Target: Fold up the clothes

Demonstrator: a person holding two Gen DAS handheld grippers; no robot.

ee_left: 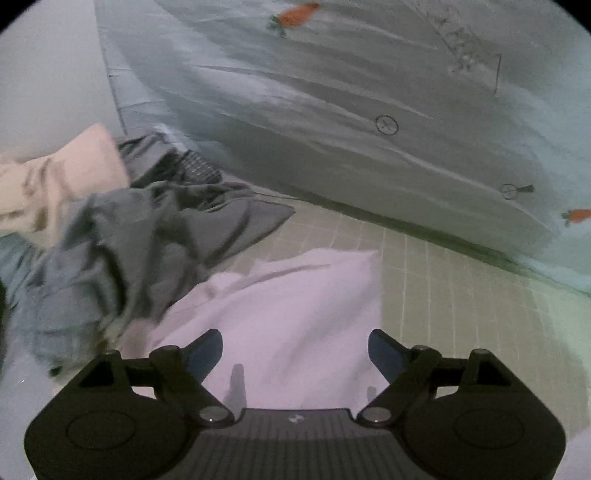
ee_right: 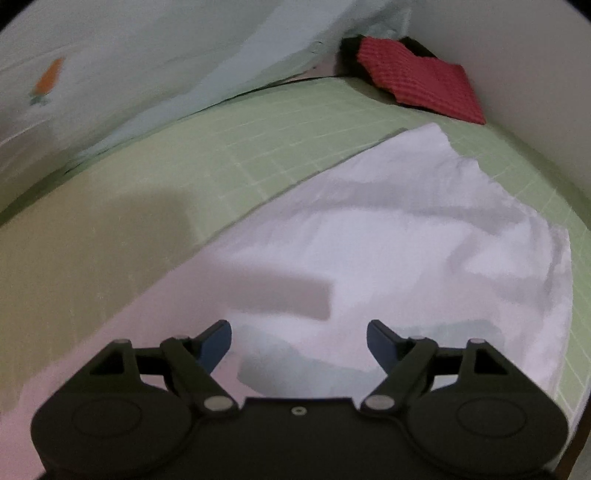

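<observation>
My left gripper [ee_left: 295, 350] hangs with its jaws spread wide, nothing between them, above a pale white garment [ee_left: 280, 317] that lies on the green gridded mat [ee_left: 443, 295]; my right gripper [ee_right: 299, 343] is likewise wide apart and empty over the same white garment [ee_right: 388, 240], which spreads rumpled across the mat [ee_right: 221, 166] toward its right edge.

To the left of my left jaws a heap of grey clothes [ee_left: 147, 236] crowds right up against the white cloth and seems to overlap its edge; a peach-coloured piece [ee_left: 55, 177] sits on the heap's far side; behind all this runs a pale blue sheet [ee_left: 332, 92] printed with carrots [ee_left: 295, 16], its hem meeting the mat.

Only the left wrist view shows the heap and the peach piece; only the right wrist view shows a red textured cloth [ee_right: 424, 81] lying folded in the far corner, well apart from the white garment, against a plain wall [ee_right: 517, 74]; the carrot sheet [ee_right: 110, 74] appears there too, blurred.
</observation>
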